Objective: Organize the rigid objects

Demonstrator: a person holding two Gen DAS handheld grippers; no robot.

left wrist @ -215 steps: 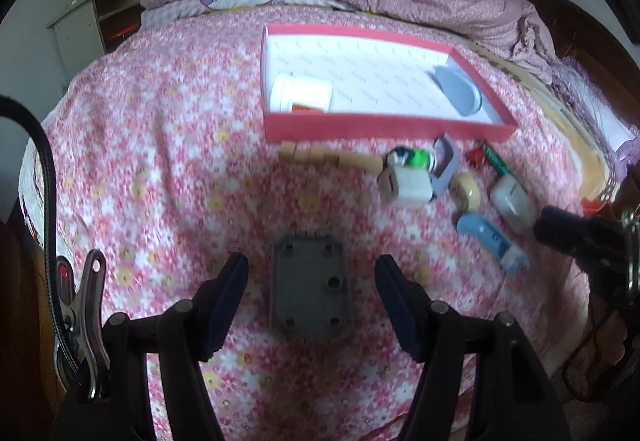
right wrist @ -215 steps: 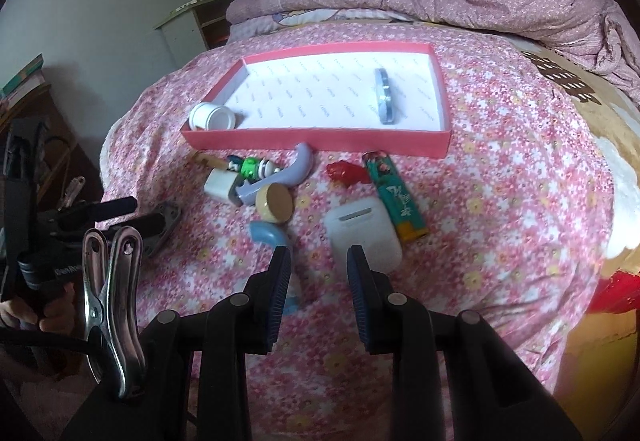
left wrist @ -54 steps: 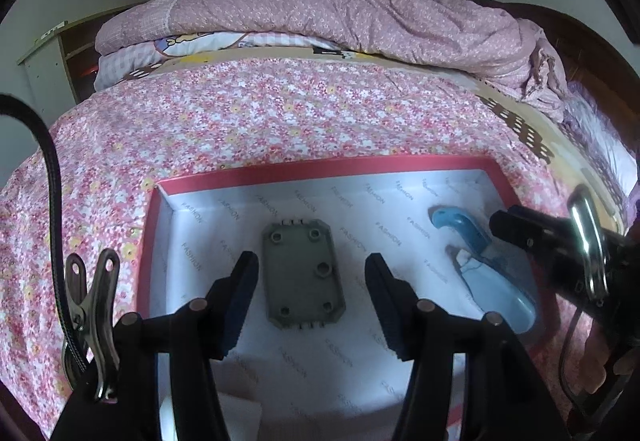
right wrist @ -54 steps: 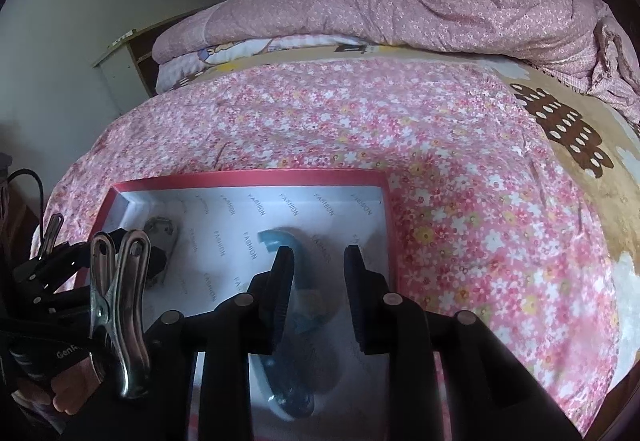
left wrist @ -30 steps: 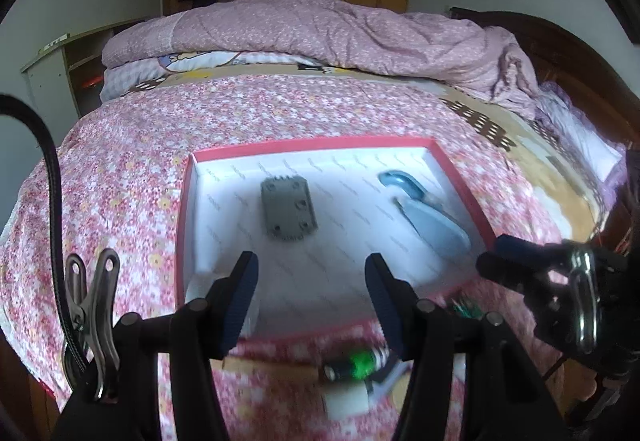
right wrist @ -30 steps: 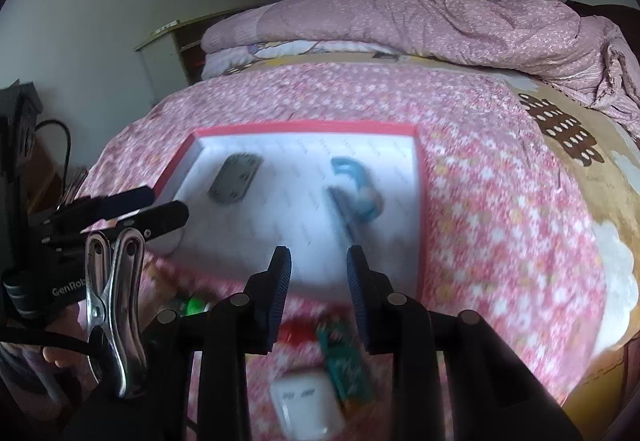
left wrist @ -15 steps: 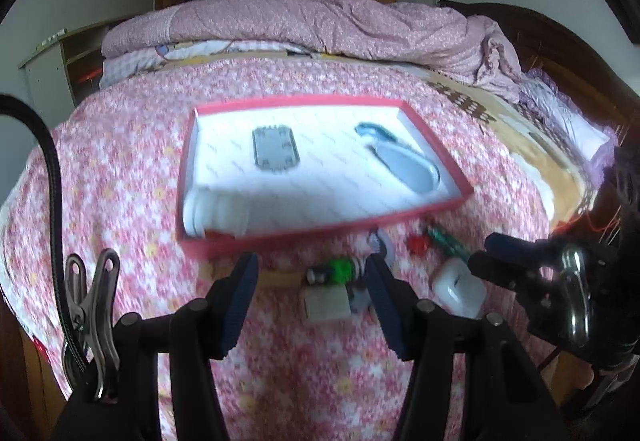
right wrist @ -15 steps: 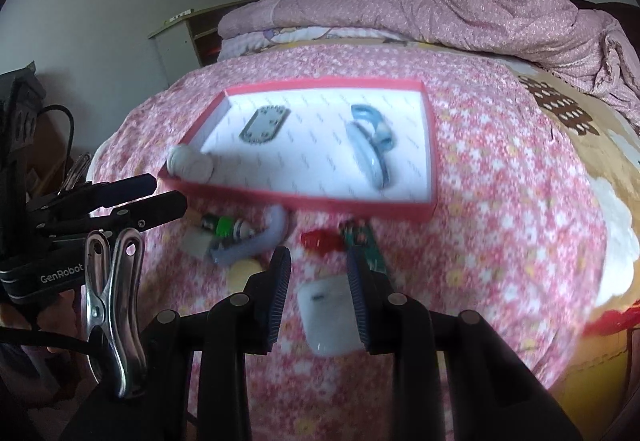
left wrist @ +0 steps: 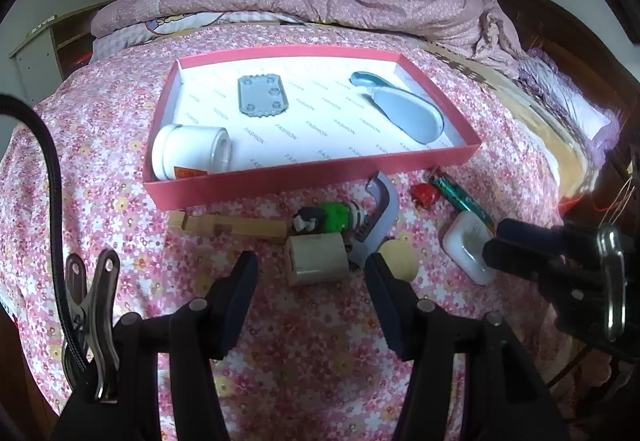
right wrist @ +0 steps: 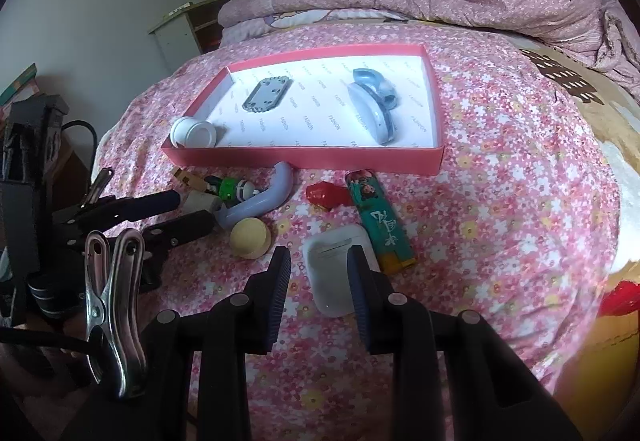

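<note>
With four pieces already lying in our shallow pink-walled cardboard box (left wrist: pixel 256 183), we hold both grippers agape and empty, the left gripper (left wrist: pixel 310 299) over the white cube charger (left wrist: pixel 316 258), the right gripper (right wrist: pixel 318 291) straddling the white earbud case (right wrist: pixel 334 261), among eight pieces left.
</note>
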